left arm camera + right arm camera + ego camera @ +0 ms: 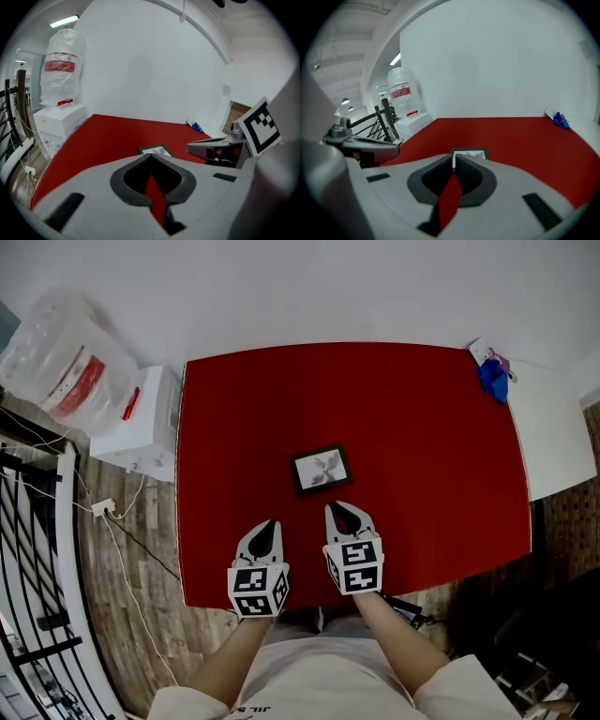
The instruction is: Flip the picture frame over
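Approach looks like the step in hand. The picture frame (321, 470) lies flat, picture side up, near the middle of the red tabletop (431, 437). The left gripper (270, 525) and the right gripper (338, 510) hover side by side just short of its near edge, touching nothing. Both pairs of jaws are pressed together at the tips and hold nothing.

To flip it well, the jaws probably need to part before they arrive. One pair could then pinch a short side of the frame, while the other steadies the opposite edge so the frame pivots rather than slides. The right gripper sits closer and lines up with it almost squarely, so it seems the natural one to grip.

The frame's back is hidden, so a stand or hanger there cannot be ruled out. In the right gripper view the jaws cover its near edge. Its thickness, and whether any edge stands clear of the tabletop, is too small to judge.
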{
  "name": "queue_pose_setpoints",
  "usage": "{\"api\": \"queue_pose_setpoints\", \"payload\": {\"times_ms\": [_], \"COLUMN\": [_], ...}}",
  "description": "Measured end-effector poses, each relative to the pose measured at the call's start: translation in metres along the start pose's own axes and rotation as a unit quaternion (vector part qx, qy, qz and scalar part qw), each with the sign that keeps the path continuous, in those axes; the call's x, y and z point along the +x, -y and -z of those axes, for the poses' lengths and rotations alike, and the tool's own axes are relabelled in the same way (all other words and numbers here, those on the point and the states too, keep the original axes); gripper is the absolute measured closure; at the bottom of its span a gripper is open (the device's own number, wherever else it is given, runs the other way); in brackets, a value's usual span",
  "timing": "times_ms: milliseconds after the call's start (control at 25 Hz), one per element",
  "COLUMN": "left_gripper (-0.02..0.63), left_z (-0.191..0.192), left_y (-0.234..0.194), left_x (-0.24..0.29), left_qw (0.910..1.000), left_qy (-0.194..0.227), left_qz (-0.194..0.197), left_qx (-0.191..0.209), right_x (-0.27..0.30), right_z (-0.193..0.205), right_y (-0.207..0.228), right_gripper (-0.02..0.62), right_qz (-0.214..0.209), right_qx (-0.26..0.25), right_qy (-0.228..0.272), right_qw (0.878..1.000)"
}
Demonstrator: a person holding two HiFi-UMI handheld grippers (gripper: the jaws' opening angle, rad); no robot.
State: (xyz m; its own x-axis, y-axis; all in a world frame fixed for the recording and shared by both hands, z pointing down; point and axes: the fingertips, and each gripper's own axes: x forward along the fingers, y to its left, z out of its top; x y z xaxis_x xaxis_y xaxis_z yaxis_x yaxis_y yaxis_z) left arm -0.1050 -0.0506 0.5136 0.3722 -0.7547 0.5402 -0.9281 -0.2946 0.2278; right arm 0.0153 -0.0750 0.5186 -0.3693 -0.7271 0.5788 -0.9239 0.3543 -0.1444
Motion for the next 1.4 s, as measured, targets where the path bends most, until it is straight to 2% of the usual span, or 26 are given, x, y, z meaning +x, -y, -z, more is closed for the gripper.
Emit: {"api": "queue_pose_setpoints", "payload": {"times_ms": [400,560,960,1400], "left_gripper": [0.6,0.6,0.6,0.6], "left_z": [0.003,0.009,0.026,0.035], "left_y": [-0.04,-0.048,-0.067,-0.07], "left_x": [0.028,0.028,0.033,0.036], "left_qw": [0.9998,0.9997,0.9989,0.9979], "left_qy": [-0.004,-0.011,-0.03,-0.037], "left_qz": [-0.021,-0.022,-0.023,-0.013], "left_qx": [0.005,-0.007,-0.027,-0.051], "right_x": [0.073,0.098,0.145,0.161], "right_z": [0.019,0.028,0.042,0.047], "right_y": [-0.004,-0.012,-0.025,-0.021], "right_gripper": [0.586,0.515,0.466,0.469], "right_qz": [0.021,0.019,0.024,0.063], "right_qx": [0.005,0.006,0.008,-0.039], "right_qy": [-0.032,-0.053,-0.092,-0.122], "right_qw": [0.999,0.998,0.995,0.99]}}
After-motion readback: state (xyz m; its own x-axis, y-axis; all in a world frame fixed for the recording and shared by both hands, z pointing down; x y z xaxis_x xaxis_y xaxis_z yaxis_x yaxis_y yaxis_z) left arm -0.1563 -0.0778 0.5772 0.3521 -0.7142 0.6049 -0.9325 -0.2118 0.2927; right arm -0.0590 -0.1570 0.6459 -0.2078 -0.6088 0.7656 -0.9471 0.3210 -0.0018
